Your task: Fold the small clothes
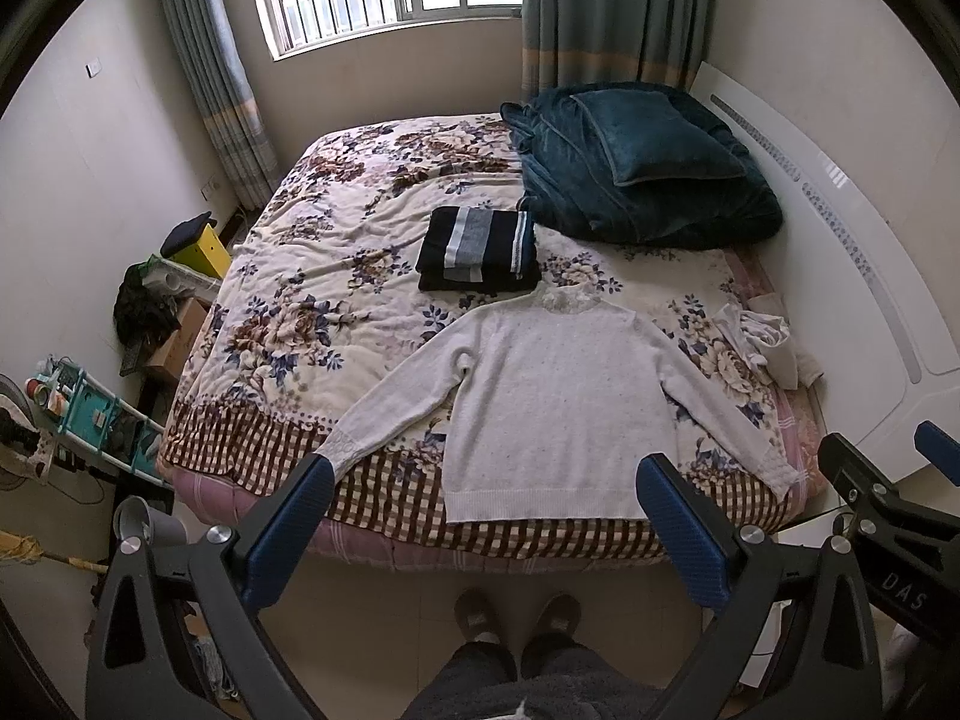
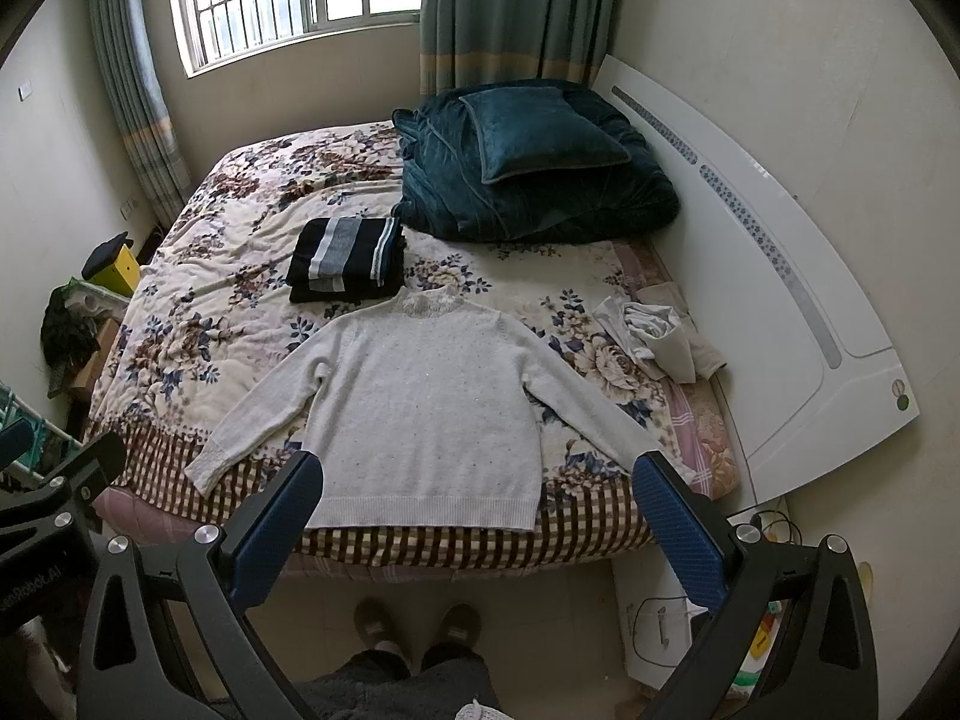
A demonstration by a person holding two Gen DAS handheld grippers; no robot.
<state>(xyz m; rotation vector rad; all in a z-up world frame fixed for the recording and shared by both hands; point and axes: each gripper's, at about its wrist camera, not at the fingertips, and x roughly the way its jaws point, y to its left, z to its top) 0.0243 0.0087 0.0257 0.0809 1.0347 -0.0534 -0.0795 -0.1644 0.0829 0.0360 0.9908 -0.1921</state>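
The left gripper (image 1: 486, 516) hangs in front of the bed's (image 1: 288, 324) near edge with its blue fingers (image 1: 684, 534) spread wide and nothing between them; the right gripper (image 2: 480, 510) is likewise wide and empty. The white sweater (image 1: 552, 414) lies flat, face up, at the bed's near edge, hem toward the person, sleeves angled outward. Beyond its collar, on the bed, sits a folded striped garment (image 1: 480, 249); at the bed's right side, by the headboard (image 2: 774, 276), a crumpled white cloth (image 2: 654, 336); at the bed's far end a teal quilt (image 1: 636, 192) with a pillow (image 1: 654, 138) on top.
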